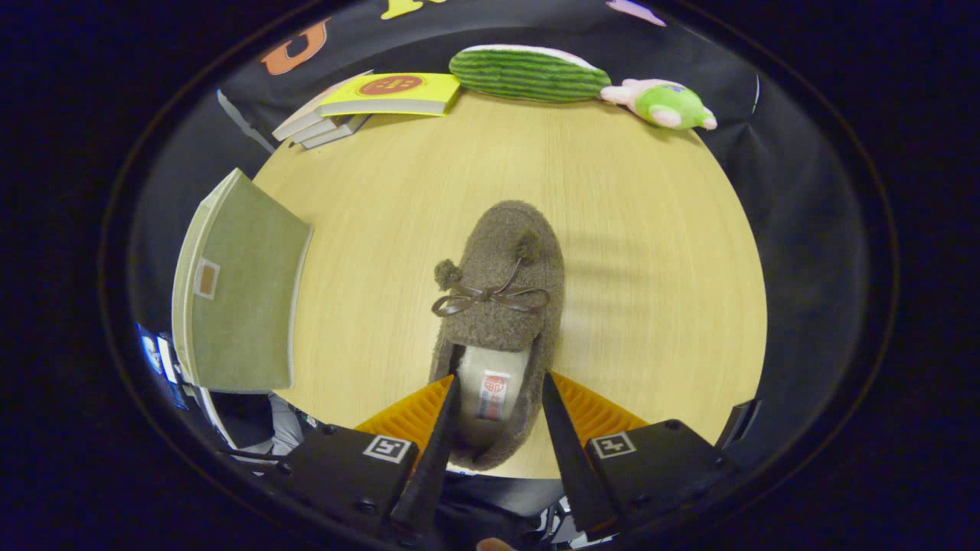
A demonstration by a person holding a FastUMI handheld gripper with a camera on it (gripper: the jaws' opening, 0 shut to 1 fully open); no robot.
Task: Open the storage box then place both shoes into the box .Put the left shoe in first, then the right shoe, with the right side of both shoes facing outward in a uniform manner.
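- Gripper view: claw [496, 383] sits at the heel end of the shoe [501, 306], fingers either side of the heel opening.
- One finger [445, 417] runs along one rim of the opening, the other on the opposite rim. Both look touching or just beside the fuzzy collar; can't tell if they actually press on it.
- Gap between fingers is narrow, about the heel's width. Grip state: cannot tell.
- Shoe: brown fuzzy moccasin-style slipper, toe pointing away from the claw, sole down on the table [651, 252]. Thin bow [490, 297] with two pompoms across the upper. Pale insole with a small label [494, 394] shows between the fingers.
- Heel hangs right at the table's near edge.
- Table: round, light wood grain, faint shadow bands beside the shoe's toe.
- Box [241, 295]: olive green, at the table's edge well off to one side of the shoe, small tan patch on its face. Looks shut, lid flap seam not clear enough to be sure.
- Beyond the shoe, far edge of table: stack of books [383, 98], top one yellow.
- Next to the books: striped green plush [528, 73], cucumber-like.
- Just beside that: small green-and-pink plush [662, 103].
- All three far items well apart from the shoe and claw.
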